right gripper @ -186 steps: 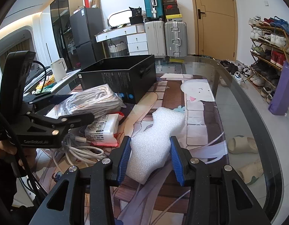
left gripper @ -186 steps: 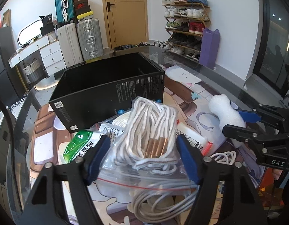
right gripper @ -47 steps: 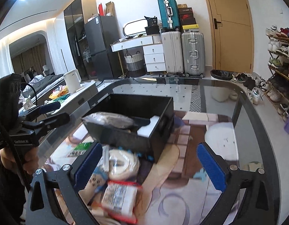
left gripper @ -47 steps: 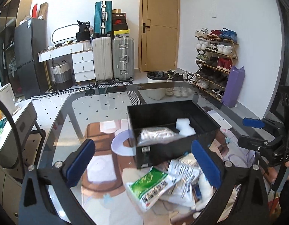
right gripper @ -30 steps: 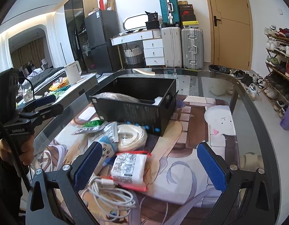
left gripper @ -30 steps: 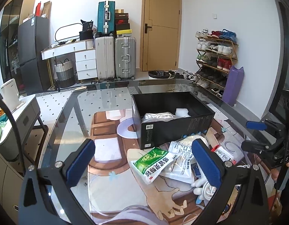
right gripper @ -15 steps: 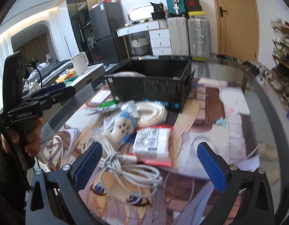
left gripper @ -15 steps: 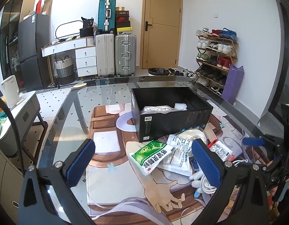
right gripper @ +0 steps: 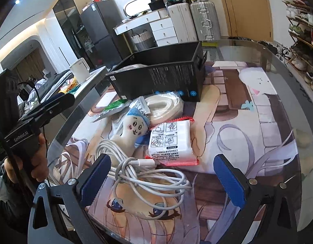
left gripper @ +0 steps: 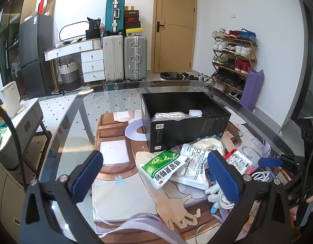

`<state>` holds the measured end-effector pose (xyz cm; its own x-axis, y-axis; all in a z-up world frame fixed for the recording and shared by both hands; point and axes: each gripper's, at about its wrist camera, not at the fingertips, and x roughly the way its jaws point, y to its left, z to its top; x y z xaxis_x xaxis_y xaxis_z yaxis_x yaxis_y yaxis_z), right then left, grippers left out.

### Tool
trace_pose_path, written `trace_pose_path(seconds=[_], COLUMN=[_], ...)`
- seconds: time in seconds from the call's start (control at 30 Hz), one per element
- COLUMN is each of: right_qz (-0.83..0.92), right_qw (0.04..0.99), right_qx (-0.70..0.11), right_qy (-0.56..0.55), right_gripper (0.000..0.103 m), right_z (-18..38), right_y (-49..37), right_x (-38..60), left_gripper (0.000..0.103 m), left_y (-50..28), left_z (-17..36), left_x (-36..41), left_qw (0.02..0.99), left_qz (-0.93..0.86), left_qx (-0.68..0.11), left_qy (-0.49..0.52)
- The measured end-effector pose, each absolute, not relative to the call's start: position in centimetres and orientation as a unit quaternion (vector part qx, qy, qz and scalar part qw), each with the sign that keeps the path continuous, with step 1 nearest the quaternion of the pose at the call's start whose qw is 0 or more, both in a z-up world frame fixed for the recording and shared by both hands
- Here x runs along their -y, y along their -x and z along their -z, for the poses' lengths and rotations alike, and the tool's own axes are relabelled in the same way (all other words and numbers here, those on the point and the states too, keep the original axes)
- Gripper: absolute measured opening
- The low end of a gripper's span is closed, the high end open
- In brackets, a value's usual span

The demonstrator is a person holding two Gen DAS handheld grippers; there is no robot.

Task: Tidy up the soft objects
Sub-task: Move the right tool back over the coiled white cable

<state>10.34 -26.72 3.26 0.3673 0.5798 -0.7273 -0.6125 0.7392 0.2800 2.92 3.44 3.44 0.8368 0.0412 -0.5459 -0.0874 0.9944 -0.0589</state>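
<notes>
Between the wide-apart fingers of the right gripper [right gripper: 162,181], a loose white cable [right gripper: 144,172] is lying limp on the table [right gripper: 278,57], probably light and slippery, likely best pinched across its bunched middle.

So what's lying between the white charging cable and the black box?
In the right wrist view, the plush doll, red-edged tissue pack and bagged white coil lie between cable and box.

White walls, wooden door [left gripper: 174,26], suitcases [left gripper: 124,58], shoe rack [left gripper: 233,59], glass table [left gripper: 107,101].
</notes>
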Motion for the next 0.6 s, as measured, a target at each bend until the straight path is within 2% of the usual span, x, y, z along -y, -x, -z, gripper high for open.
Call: trace_pose_path(seconds=[0.6], right_qz=[-0.348], right_qw=[0.845], right_qx=[-0.4], right_qy=[0.067], right_gripper=[0.102], right_z=[-1.3], right_y=[-7.8], right_x=[27.3], left_gripper=[0.103], left_y=[-3.4], left_z=[-2.9], left_x=[-3.4], left_qw=[0.955], left_qz=[-0.03], left_qx=[-0.291], left_qy=[0.041])
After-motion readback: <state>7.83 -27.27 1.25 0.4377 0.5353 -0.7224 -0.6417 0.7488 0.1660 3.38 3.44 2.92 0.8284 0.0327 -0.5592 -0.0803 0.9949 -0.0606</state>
